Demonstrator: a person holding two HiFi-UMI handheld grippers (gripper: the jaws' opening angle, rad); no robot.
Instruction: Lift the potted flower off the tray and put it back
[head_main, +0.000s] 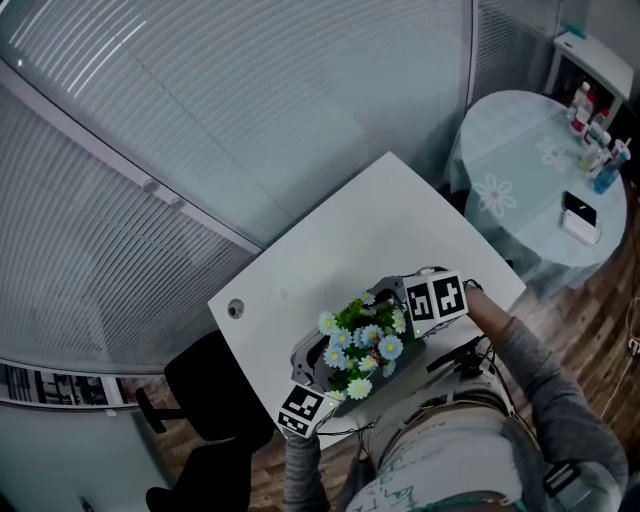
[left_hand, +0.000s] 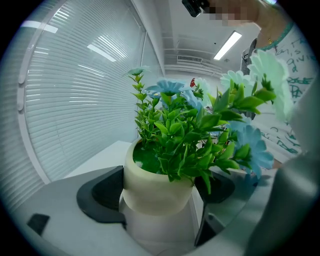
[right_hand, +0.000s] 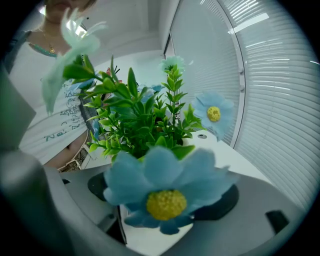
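The potted flower sits low in the middle of the head view, right over the grey tray, and I cannot tell if it rests on the tray or hangs just above it. My left gripper has its jaws round the cream pot. The dark left pad touches the pot wall under the fat rim, and leaves cover part of the other side. My right gripper comes at the plant from the other side with its jaws apart. A big blue flower covers the middle, so I cannot tell if those jaws press on the pot. I think the pot is small and light. Its wall looks smooth and round, so it may slip or turn. The rim sticks out a bit, and I think that helps stop it from sliding down. The stems and petals look soft and bendy, so the pot is the place to hold, not the green part. The white table looks flat and hard. Window blinds fill the upper left. A round table with a pale cloth and small bottles stands at the upper right. A black chair is at the lower left.
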